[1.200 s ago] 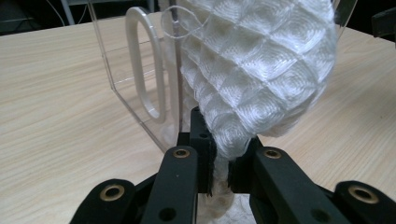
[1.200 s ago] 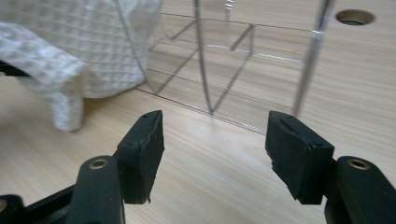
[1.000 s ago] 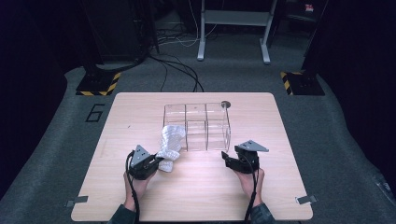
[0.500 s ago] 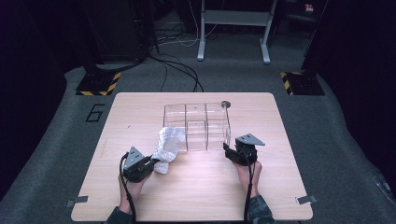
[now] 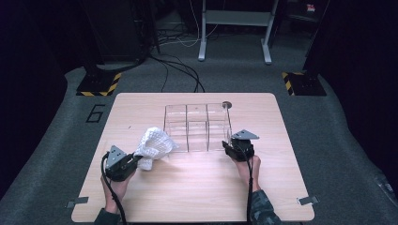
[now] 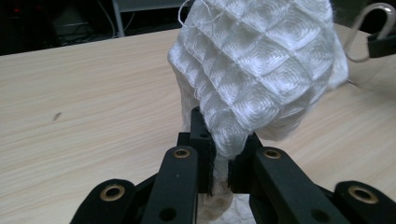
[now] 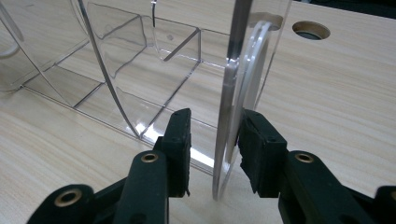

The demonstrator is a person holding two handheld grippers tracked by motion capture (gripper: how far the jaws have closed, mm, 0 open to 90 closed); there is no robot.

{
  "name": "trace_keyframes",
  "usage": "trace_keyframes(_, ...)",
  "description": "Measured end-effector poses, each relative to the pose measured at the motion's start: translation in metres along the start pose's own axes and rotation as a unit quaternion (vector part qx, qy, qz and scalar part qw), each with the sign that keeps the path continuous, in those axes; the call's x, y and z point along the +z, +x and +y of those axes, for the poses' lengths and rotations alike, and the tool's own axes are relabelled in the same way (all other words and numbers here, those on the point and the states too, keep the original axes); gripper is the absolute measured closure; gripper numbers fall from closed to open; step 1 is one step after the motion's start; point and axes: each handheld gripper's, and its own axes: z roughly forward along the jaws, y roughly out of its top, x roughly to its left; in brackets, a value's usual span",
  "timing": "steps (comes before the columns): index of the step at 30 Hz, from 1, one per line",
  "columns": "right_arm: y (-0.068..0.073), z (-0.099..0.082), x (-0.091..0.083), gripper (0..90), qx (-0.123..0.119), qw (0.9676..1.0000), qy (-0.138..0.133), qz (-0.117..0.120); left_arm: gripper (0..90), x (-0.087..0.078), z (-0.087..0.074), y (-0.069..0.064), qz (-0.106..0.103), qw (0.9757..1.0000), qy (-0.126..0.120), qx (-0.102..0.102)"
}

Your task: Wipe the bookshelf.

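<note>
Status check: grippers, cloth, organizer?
Left gripper shut on white cloth. Right gripper closing around clear organizer wall, gap remains. Nothing blocking.

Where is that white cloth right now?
In the high view, the white cloth is on the table's left half, pinched in the left tool, just beside the clear box's left front corner.
</note>
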Motion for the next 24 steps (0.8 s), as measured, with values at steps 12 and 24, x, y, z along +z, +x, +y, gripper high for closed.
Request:
trace_keyframes(12, -0.007, 0.003, 0.006, 72.7, -0.008, 0.9995, 0.026, 0.017, 84.1, 0.008, 0.019, 0.022, 0.050, 0.9985, 0.020, 0.010)
trace_keyframes(24, -0.008, 0.005, 0.006, 75.9, -0.005, 0.9992, 0.035, 0.015, 84.1, 0.034, 0.054, 0.035, 0.047, 0.9967, 0.065, 0.014)
